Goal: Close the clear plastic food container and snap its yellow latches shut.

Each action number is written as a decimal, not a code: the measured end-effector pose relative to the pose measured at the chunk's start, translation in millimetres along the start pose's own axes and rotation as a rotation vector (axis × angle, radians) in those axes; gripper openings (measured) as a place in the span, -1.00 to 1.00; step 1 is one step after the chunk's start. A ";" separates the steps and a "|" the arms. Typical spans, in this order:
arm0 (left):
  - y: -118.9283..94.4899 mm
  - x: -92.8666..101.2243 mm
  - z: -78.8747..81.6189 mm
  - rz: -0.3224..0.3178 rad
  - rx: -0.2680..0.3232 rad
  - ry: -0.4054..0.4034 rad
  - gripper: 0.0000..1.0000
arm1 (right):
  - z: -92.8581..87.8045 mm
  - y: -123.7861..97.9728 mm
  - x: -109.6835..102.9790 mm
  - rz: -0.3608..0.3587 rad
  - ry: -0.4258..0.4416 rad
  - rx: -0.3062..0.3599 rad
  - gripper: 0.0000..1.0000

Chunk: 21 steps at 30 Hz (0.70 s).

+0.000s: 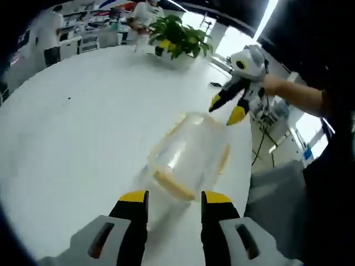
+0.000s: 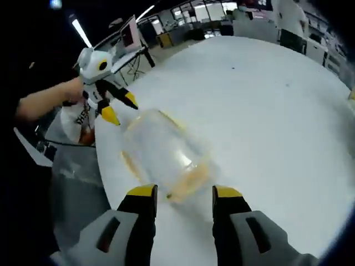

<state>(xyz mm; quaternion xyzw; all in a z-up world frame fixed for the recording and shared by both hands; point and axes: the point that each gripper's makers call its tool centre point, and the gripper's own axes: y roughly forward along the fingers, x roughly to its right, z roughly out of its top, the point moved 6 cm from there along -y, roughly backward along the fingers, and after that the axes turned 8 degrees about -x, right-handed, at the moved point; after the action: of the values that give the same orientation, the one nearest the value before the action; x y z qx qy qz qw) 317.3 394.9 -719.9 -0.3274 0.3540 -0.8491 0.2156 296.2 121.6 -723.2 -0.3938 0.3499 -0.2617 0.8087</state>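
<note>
The clear plastic container (image 1: 188, 152) lies on the white round table (image 1: 83, 127), blurred, with pale yellow latches (image 1: 173, 186) along its edges. I cannot tell whether its lid is down. My left gripper (image 1: 175, 198) is open just short of the container's near end, with nothing between its jaws. The right gripper (image 1: 226, 110) hovers open at the container's far end, held by a hand. In the right gripper view the container (image 2: 163, 152) sits just beyond my open right gripper (image 2: 184, 192), and the left gripper (image 2: 120, 108) hangs open past its far end.
A potted plant (image 1: 180, 39) stands at the far side of the table. The container lies close to the table's edge (image 1: 247, 166), with floor and cables beyond it. People (image 2: 288, 16) and desks with a monitor (image 2: 130, 33) fill the room behind.
</note>
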 end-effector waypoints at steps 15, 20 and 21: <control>27.1 4.6 -3.8 0.089 0.008 -0.154 -0.46 | -2.3 14.3 -4.4 0.002 0.120 0.002 -0.47; 29.4 9.0 -3.3 0.073 0.016 -0.176 -0.53 | -3.3 14.2 -6.3 0.024 0.128 0.001 -0.52; 30.0 9.9 -3.1 0.068 0.016 -0.179 -0.57 | -3.7 14.9 -6.5 0.032 0.144 0.001 -0.55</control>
<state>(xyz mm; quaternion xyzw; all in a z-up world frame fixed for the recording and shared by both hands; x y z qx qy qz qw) 312.2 370.7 -739.8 -0.3881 0.3375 -0.8115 0.2776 291.5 132.7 -734.8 -0.3679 0.4134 -0.2763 0.7857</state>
